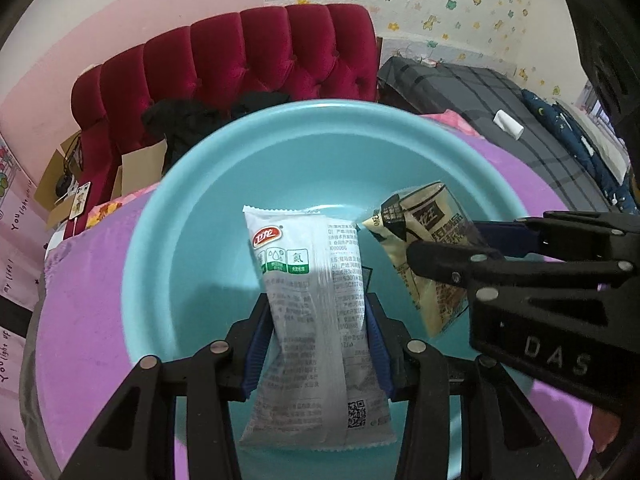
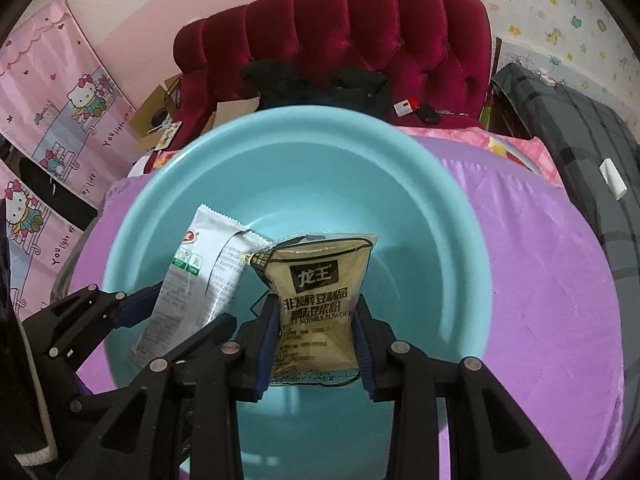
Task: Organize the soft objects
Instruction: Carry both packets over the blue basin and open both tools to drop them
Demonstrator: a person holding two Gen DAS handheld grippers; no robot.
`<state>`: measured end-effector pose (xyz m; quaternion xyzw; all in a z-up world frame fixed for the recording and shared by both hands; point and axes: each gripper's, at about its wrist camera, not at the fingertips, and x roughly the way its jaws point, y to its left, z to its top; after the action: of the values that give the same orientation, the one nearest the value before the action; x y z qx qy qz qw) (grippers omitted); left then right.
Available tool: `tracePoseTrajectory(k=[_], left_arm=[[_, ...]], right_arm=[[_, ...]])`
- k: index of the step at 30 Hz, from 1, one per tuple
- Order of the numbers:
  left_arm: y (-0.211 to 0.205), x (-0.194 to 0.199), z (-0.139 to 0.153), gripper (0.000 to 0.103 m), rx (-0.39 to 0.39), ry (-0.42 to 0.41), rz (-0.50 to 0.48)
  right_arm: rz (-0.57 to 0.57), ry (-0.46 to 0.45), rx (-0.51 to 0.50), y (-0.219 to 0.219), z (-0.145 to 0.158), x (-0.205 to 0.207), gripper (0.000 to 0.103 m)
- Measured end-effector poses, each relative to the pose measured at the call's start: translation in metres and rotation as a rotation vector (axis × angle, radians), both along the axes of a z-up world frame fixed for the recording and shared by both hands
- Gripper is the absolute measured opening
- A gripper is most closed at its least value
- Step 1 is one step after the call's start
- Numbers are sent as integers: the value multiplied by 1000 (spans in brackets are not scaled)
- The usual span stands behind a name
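My left gripper [image 1: 318, 312] is shut on a white snack packet [image 1: 308, 304] with a red logo, held upright over a light blue basin [image 1: 192, 184]. Beside it on the right, my right gripper [image 1: 444, 248] grips a beige soy milk powder packet [image 1: 424, 248]. In the right wrist view the right gripper [image 2: 316, 316] is shut on that beige packet [image 2: 318, 292], also over the basin [image 2: 440, 216]. The left gripper [image 2: 176, 304] with the white packet [image 2: 196, 276] shows at the left. Both packets hang above the basin's inside, which looks bare.
The basin sits on a purple quilted cover [image 2: 540, 280]. Behind it stands a red tufted chair [image 2: 360, 40] with dark clothing [image 2: 320, 84] on its seat. A grey plaid bed [image 1: 500, 112] lies at the right, cardboard boxes [image 1: 60, 168] at the left.
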<state>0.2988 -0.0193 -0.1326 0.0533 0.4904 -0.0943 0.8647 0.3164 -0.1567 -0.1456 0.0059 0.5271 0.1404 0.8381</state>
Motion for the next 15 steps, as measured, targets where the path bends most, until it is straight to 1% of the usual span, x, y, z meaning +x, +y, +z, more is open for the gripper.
tracePoseTrajectory(k=[5, 8, 12, 13, 14, 15], left_arm=[[-3, 7, -12, 49, 7, 23, 3], [-3, 9, -12, 49, 8, 19, 2], [-4, 8, -7, 49, 20, 1, 3], [-5, 8, -6, 52, 27, -3, 6], [-5, 9, -6, 57, 32, -5, 9], [-5, 8, -5, 73, 42, -7, 16]], right_arm=[[-7, 22, -5, 0, -12, 8, 37], [-15, 27, 5, -1, -13, 10, 38], [-18, 29, -6, 1, -12, 10, 40], [-22, 25, -11, 1, -10, 9, 41], [-25, 15, -13, 1, -8, 8, 47], [-28, 7, -13, 1, -6, 7, 52]])
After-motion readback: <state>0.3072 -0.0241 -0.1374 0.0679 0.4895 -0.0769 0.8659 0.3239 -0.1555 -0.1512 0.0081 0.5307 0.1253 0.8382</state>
